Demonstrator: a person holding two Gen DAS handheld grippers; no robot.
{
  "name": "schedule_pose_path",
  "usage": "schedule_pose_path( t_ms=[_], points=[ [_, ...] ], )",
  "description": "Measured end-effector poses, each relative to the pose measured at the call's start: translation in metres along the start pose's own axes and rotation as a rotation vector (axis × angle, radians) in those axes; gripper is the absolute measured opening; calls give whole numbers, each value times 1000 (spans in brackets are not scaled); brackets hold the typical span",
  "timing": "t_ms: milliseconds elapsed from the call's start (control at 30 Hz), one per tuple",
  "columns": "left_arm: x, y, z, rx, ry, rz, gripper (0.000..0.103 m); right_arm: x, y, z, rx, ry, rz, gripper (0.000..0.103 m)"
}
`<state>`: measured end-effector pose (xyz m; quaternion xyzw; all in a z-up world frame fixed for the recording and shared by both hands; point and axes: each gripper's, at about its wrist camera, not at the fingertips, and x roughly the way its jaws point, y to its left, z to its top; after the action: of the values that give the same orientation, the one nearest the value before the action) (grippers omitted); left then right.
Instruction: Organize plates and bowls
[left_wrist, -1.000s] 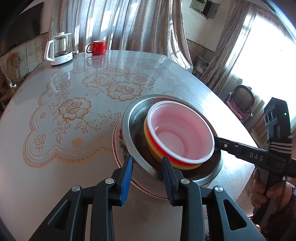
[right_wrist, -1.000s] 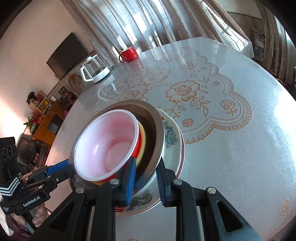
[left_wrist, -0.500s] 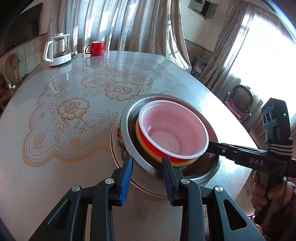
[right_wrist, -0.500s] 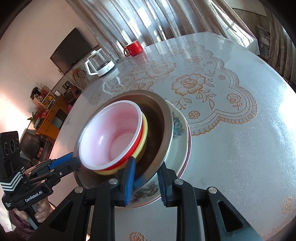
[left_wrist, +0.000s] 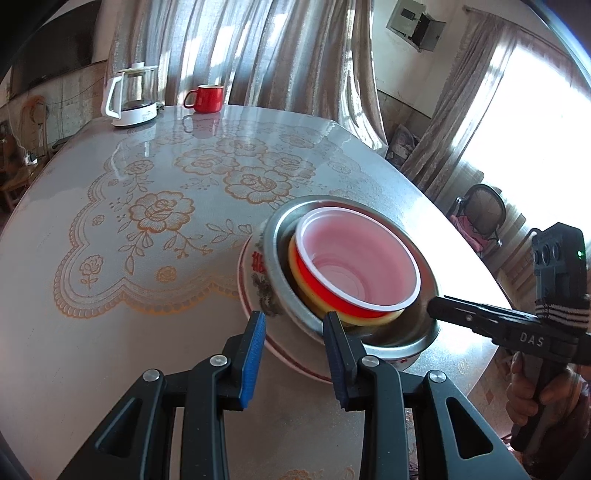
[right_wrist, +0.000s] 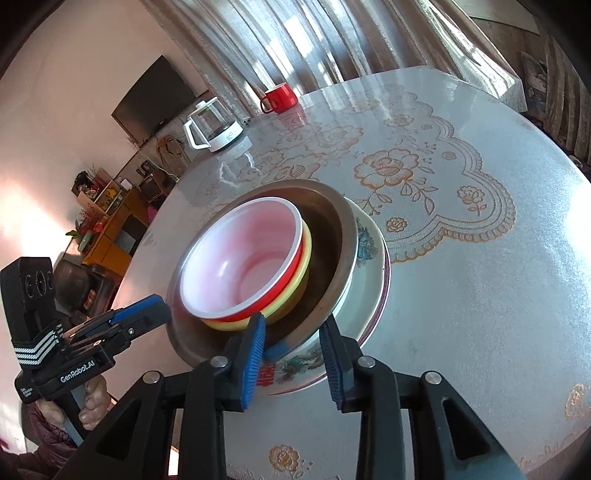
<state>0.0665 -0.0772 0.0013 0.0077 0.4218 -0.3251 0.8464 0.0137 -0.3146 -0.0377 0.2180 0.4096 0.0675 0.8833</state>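
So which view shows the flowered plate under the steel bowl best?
The right wrist view: the flowered plate shows its painted rim along the steel bowl. The left wrist view shows only a crescent of it.

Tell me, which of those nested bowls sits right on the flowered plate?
The big metal bowl; the yellow bowl and red bowl nest inside it, off the flowered plate.

Steel basin (left_wrist: 413, 334): brushed metal, dull sheen.
Red bowl (left_wrist: 354, 258): glossy plastic, white inside.
Floral plate (right_wrist: 365, 243): glazed ceramic.
Round table cover (left_wrist: 110, 229): smooth glossy plastic, printed lace.
Far curtains (left_wrist: 258, 48): cloth.
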Motion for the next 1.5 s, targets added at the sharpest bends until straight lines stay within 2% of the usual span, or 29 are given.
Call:
schedule_pose_path(
  t_ms=[233,433,633,1067,1367,1433,1500],
  points=[
    [-18,25,-10,-69,-30,1,32,-20,5,-17,-99,9,38,33],
    [-4,33,-24,-81,25,9,32,-7,-3,-33,-90,94,-8,33],
    [8,24,-31,-45,57,6,32,16,-1,-41,-123,168,-58,33],
    [22,15,-28,-29,72,-8,33,22,10,-31,-151,162,-54,33],
    [12,16,-32,-36,52,18,34,16,12,-35,-164,151,-37,34],
    [8,17,-33,-46,39,36,37,12,10,-36,-167,148,-32,34],
    [4,18,-34,-59,22,65,47,10,11,-39,-167,144,-22,34]
  ],
)
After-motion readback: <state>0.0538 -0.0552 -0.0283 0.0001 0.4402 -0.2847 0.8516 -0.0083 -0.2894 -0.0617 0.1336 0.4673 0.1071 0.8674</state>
